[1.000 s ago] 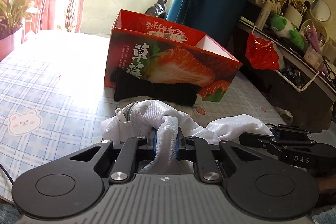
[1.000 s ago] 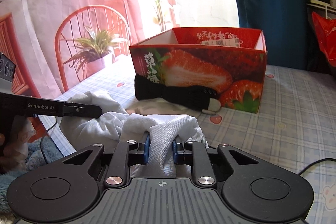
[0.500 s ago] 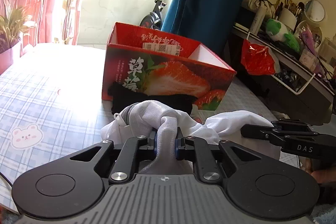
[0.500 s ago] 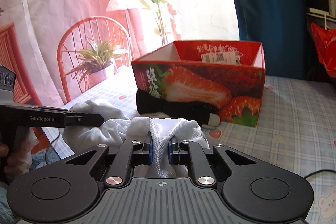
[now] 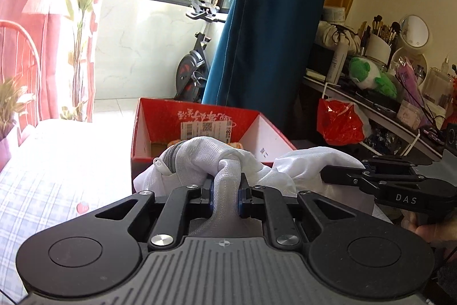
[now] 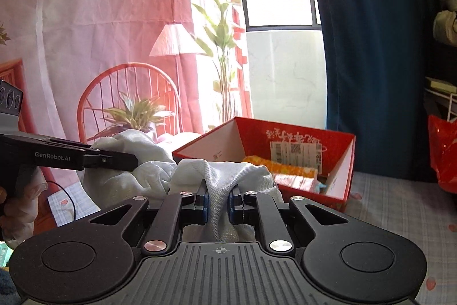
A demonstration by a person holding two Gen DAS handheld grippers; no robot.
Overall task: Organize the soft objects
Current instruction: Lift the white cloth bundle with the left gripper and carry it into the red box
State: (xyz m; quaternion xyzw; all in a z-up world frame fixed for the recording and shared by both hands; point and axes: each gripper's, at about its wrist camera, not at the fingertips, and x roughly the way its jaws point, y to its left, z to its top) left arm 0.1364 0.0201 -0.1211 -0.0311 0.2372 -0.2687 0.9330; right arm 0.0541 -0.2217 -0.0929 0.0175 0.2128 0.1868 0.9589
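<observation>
Two hand-held grippers lift one white mesh garment.

Left hand-held gripper and right hand-held gripper each pinch a fold tight; the garment hangs above the bench, red box at 1 o'clock.

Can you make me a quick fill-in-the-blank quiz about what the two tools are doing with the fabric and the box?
1. Both tools pinch one bundle of ____ mesh fabric.
2. The left tool and the right tool each grip it with jaws ____.
3. The open cardboard box behind the bundle is mostly ____ outside.
4. An orange item lies ____ the box.

Missing words: white; shut; red; inside
</observation>
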